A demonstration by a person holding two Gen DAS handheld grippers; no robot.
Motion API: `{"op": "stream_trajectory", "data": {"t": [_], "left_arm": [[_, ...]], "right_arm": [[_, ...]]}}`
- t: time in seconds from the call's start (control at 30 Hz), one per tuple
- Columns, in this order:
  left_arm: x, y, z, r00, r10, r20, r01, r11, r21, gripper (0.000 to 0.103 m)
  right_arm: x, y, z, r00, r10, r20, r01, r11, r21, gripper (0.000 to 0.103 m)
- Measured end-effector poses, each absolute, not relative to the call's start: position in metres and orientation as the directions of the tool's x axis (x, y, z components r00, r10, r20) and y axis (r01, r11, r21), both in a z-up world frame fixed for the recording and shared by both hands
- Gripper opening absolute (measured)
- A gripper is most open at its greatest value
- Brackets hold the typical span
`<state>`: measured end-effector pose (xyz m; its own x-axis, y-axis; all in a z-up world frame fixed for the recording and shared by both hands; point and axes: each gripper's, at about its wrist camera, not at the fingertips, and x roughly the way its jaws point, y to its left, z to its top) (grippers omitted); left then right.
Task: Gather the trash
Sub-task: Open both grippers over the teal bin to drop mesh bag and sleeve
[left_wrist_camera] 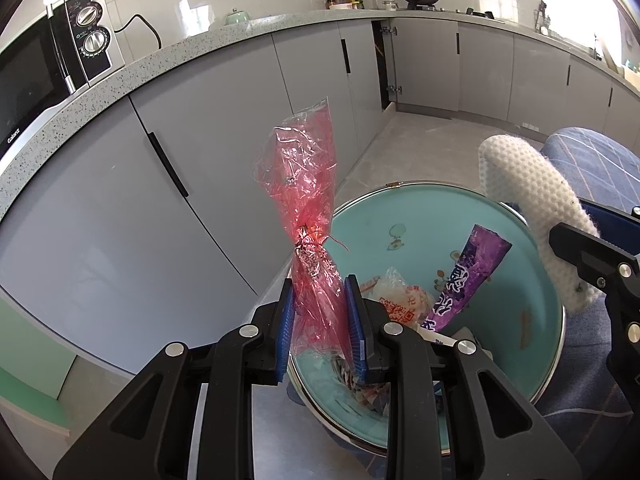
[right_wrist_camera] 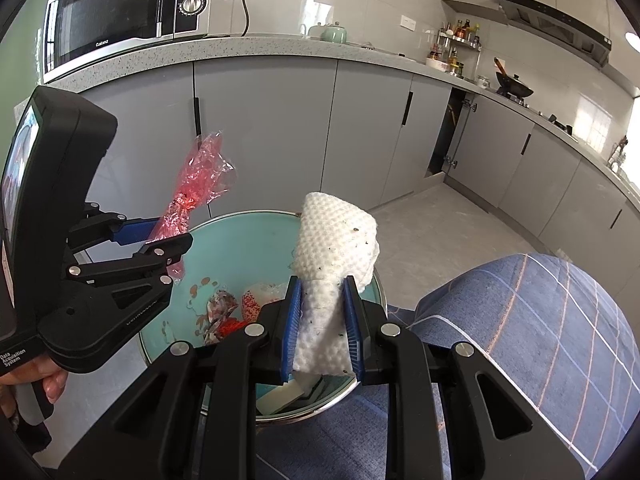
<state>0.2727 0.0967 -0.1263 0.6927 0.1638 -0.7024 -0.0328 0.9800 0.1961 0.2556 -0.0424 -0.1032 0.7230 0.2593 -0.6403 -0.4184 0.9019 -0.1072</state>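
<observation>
Left wrist: left tool, angled down, grips red wrapper.

Two claws, one red plastic wrapper, one white paper towel, one teal basin, one purple wrapper, one microwave

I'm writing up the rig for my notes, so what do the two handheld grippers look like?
Both are matte black plastic. The left gripper and right gripper each have angular linkage arms with silver round rivets, and ribbed blue pads line their fingers. The left one's body carries a small screen and white lettering reading "Data Acquisition System".
</observation>
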Motion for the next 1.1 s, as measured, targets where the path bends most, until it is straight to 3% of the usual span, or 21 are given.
{"op": "stream_trajectory", "data": {"t": [0.4,0.5,0.57,0.6,0.7,0.73,0.83,1.1], "left_arm": [[0.273,0.099,-0.128,0.694,0.161,-0.701,-0.036,0.981,0.189,0.029],[0.272,0.101,-0.127,0.697,0.162,-0.699,-0.041,0.982,0.187,0.036],[0.271,0.101,-0.126,0.697,0.170,-0.696,-0.048,0.980,0.191,0.045],[0.270,0.102,-0.125,0.700,0.177,-0.691,-0.057,0.980,0.193,0.056],[0.266,0.103,-0.122,0.704,0.179,-0.688,-0.060,0.979,0.193,0.061],[0.264,0.103,-0.122,0.702,0.183,-0.688,-0.063,0.978,0.197,0.069],[0.256,0.106,-0.115,0.717,0.217,-0.663,-0.104,0.973,0.206,0.088],[0.221,0.109,-0.090,0.764,0.192,-0.616,-0.118,0.980,0.159,0.090]], "right_arm": [[0.258,-0.047,-0.107,0.727,0.268,-0.632,-0.416,0.904,-0.095,0.024],[0.257,-0.052,-0.106,0.737,0.266,-0.621,-0.403,0.911,-0.088,0.035],[0.255,-0.055,-0.103,0.747,0.271,-0.608,-0.397,0.914,-0.080,0.052],[0.253,-0.056,-0.102,0.752,0.270,-0.601,-0.392,0.917,-0.079,0.054],[0.249,-0.061,-0.098,0.767,0.261,-0.586,-0.375,0.924,-0.079,0.054],[0.246,-0.064,-0.096,0.774,0.254,-0.580,-0.363,0.929,-0.078,0.056],[0.238,-0.075,-0.090,0.791,0.249,-0.559,-0.335,0.941,-0.054,0.069],[0.200,-0.095,-0.070,0.827,0.237,-0.509,-0.292,0.956,-0.030,0.072]]}}
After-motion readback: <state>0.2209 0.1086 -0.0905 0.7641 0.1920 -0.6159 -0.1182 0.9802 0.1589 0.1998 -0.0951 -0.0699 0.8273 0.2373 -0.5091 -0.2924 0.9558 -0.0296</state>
